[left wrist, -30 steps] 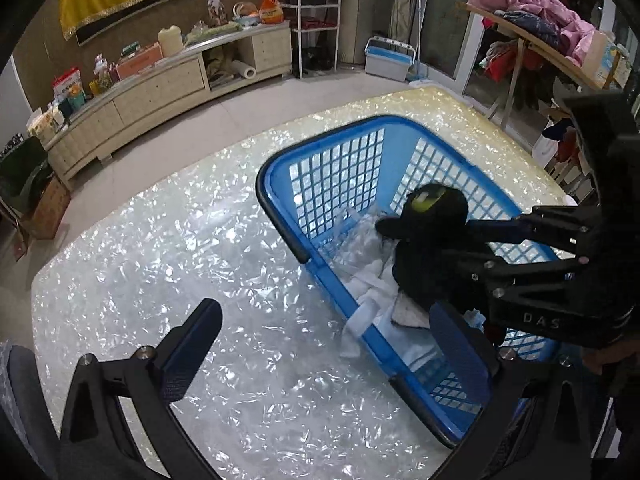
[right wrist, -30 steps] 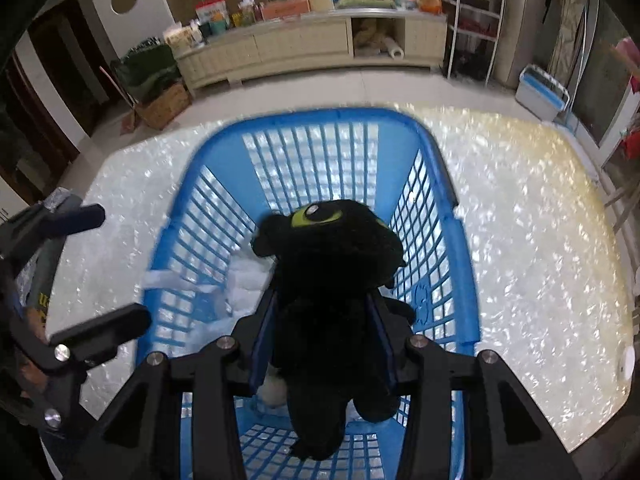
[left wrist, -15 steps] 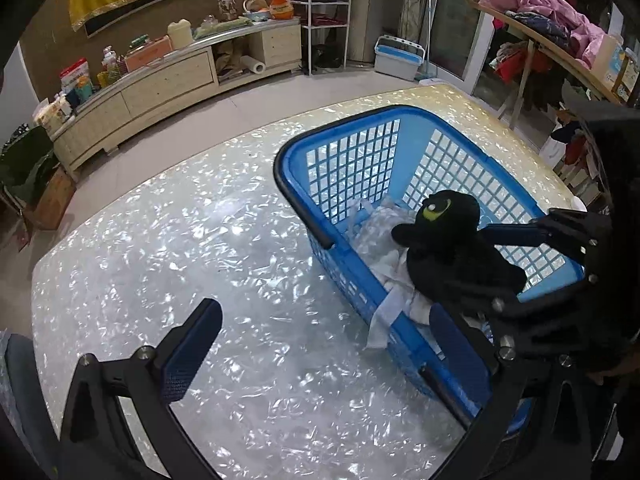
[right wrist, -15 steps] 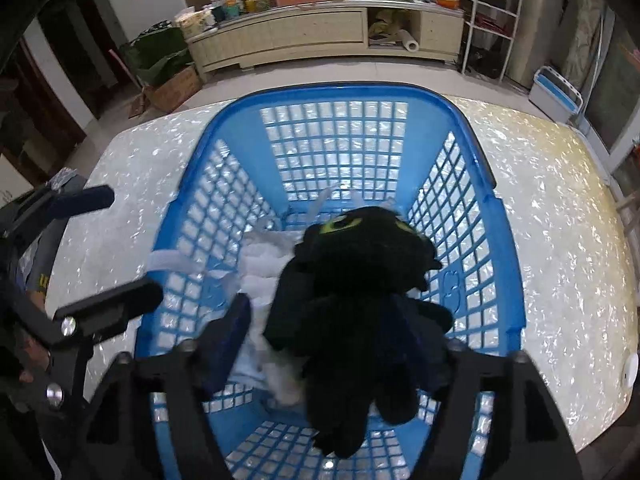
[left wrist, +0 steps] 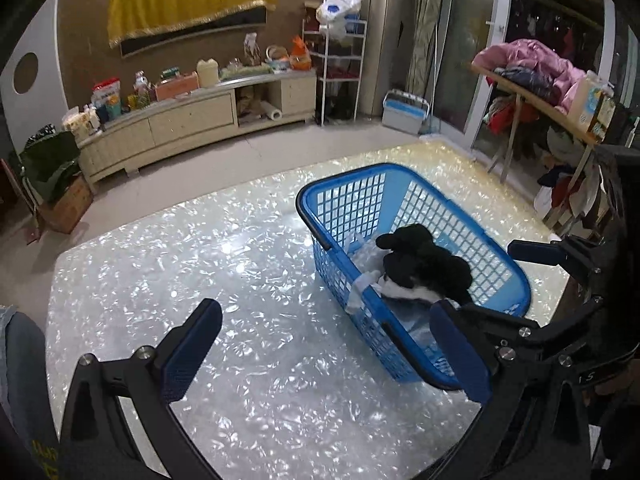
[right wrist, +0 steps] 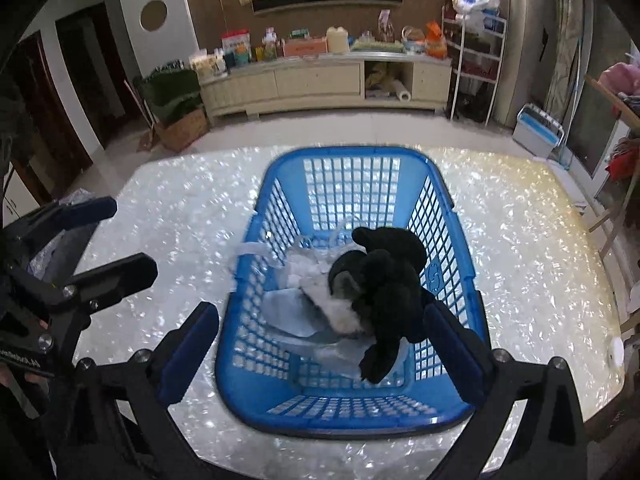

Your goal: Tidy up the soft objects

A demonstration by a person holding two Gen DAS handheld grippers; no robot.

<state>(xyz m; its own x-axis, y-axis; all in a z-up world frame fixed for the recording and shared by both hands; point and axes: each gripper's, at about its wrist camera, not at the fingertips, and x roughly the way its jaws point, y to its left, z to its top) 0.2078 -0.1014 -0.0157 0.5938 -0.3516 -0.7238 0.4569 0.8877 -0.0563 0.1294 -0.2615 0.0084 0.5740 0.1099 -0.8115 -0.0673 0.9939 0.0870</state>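
A pearly white table (right wrist: 520, 248) fills both views, and on it stands a blue basket (right wrist: 256, 360), its latticed walls open to the camera. Inside the basket lies a black plush toy (right wrist: 384, 280), slumped on its side over a heap of white cloth (right wrist: 304, 276) and a pale folded sheet (right wrist: 292, 312), one dark limb trailing toward the near wall. From the left wrist view the toy (left wrist: 424, 256) sits low in the basket (left wrist: 400, 184), well below the rim, with a strip of cloth (left wrist: 360, 284) poking out through the lattice.

The right gripper (right wrist: 320, 344) hangs over the near end of the basket with its blue pads spread wide and nothing between them; the toy lies clear of both fingers. The left gripper (left wrist: 324, 352) hovers off to the side above bare tabletop, also spread wide and empty.

By the look of it, the placing step is done: the toy is in the basket and free of the claw. The next move likely calls for finding another soft item, though none shows on the table here; alternatively the stray cloth strip may want tucking in, which would need a light pinch at the lattice without dragging the basket.
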